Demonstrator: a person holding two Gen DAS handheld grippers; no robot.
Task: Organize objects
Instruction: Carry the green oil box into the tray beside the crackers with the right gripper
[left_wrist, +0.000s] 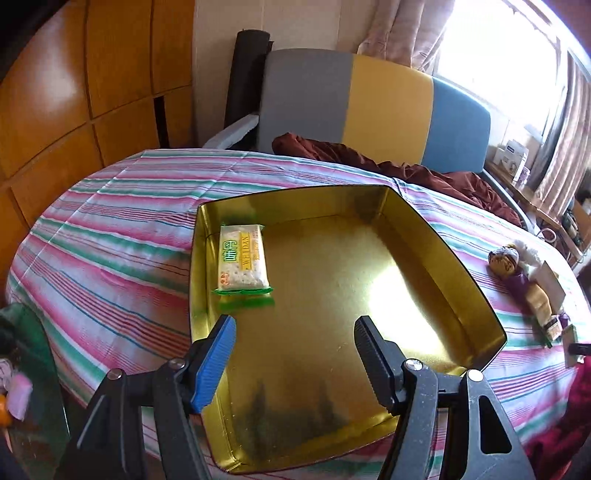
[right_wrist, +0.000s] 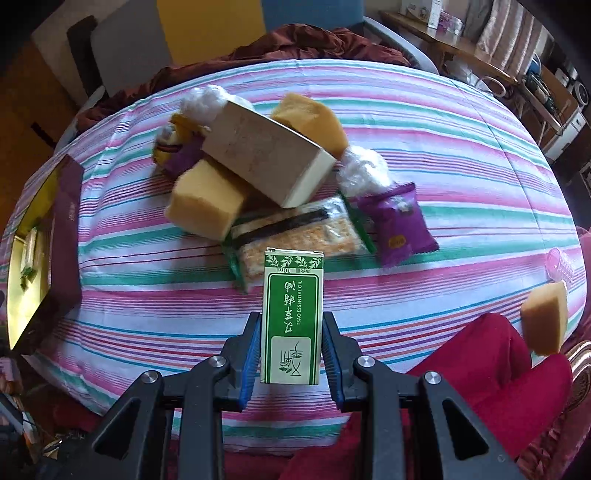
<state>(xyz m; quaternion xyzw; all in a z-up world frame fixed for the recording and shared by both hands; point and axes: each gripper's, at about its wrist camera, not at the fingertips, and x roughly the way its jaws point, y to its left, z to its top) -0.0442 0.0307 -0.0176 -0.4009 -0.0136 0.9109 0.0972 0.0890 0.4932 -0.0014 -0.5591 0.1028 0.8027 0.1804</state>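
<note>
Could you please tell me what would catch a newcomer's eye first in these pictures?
First, the green essential-oil box clamped upright in the right gripper above the striped cloth. Then the gold tin, empty except for a cracker packet along its left wall.

One gold tin (left_wrist: 436, 236), one cracker packet (left_wrist: 242, 258), three yellow sponges (right_wrist: 207, 206), one green box (right_wrist: 291, 317), one purple packet (right_wrist: 397, 225).

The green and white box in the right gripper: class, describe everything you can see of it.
The green and white box is a slim cardboard carton printed with leaf sprigs, Chinese characters and "TSAO ESSENTIAL OIL". It looks closed and undented. The right gripper clamps its two long sides between ribbed pads, holding it above the striped cloth, with its far end pointing towards the pile of items.
</note>
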